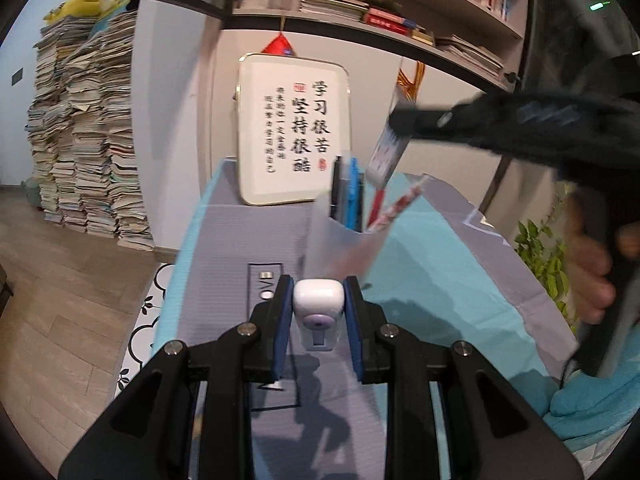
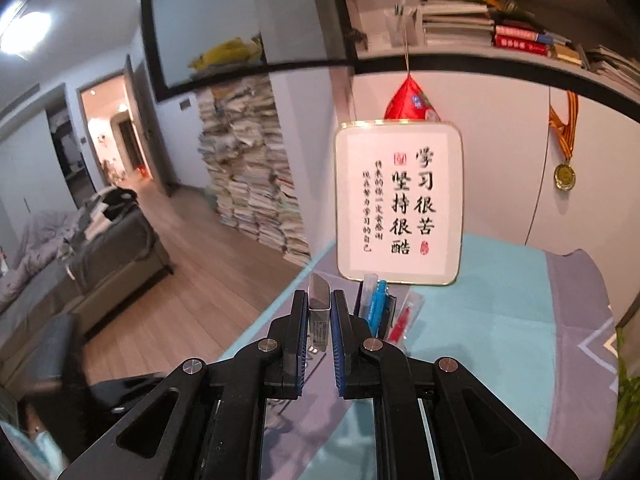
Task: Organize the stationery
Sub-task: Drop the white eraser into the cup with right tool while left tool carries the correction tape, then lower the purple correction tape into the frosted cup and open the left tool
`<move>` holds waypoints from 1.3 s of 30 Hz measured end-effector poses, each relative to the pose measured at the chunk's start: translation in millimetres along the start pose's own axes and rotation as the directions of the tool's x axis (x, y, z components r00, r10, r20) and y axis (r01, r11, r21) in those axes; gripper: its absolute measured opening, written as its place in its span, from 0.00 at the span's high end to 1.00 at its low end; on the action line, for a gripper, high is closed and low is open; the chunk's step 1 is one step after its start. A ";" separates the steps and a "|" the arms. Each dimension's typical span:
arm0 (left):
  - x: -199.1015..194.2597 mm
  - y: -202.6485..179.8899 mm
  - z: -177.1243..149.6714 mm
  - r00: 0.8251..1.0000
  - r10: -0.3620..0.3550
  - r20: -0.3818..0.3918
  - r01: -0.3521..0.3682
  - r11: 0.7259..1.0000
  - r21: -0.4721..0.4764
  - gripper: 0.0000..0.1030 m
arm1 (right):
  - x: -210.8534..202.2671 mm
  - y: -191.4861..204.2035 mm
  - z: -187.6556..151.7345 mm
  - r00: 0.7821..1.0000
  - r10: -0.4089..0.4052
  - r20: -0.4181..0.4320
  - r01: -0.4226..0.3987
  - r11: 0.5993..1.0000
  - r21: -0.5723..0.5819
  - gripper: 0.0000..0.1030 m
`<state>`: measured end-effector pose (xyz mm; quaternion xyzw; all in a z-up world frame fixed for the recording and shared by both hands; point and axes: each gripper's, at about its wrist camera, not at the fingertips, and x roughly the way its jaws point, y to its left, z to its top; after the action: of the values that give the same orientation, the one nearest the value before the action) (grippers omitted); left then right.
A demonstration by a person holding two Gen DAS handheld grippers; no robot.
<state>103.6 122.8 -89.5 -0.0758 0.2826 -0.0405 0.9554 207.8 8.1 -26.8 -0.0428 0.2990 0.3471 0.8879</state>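
Carrying step: left hand-held gripper [image 1: 319, 300] clamps a white correction tape [image 1: 319, 295], right hand-held gripper [image 2: 320, 308] clamps a flat eraser [image 2: 319, 304]; next, lowering each into the pen cup [image 1: 344, 236].

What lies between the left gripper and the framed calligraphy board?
In the left wrist view, past the left gripper holding a white correction tape, a frosted pen cup stands before the board.

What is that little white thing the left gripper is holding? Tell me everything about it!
The white thing is small, smooth and glossy, like plastic, with a rounded top. Lower down there is a pale purple round spot and a small dark slot. What it is exactly cannot be told. It sits upright, squeezed between the blue pads of the left gripper, held above the grey and teal desk cover.
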 end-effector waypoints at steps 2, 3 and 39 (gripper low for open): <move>0.5 5.2 0.0 1.000 0.003 0.002 -0.003 1.000 -0.001 0.77 | 12.3 -5.0 -1.1 1.000 -0.008 -0.025 0.008 1.000 0.023 0.89; 1.0 7.6 -0.2 1.000 0.006 0.002 -0.006 1.000 -0.002 0.77 | 18.3 -8.1 -1.9 0.999 -0.005 -0.038 0.006 0.999 0.040 0.89; 26.4 -17.5 86.4 0.987 -0.137 0.078 0.135 0.990 0.037 0.77 | -76.8 -65.0 -80.3 0.984 -0.178 -0.015 0.179 0.979 0.101 0.65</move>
<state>172.2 112.9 -29.1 -0.0814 0.2375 -0.1068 0.9621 164.7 -109.2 -58.0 -0.0248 0.3137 0.2502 0.9156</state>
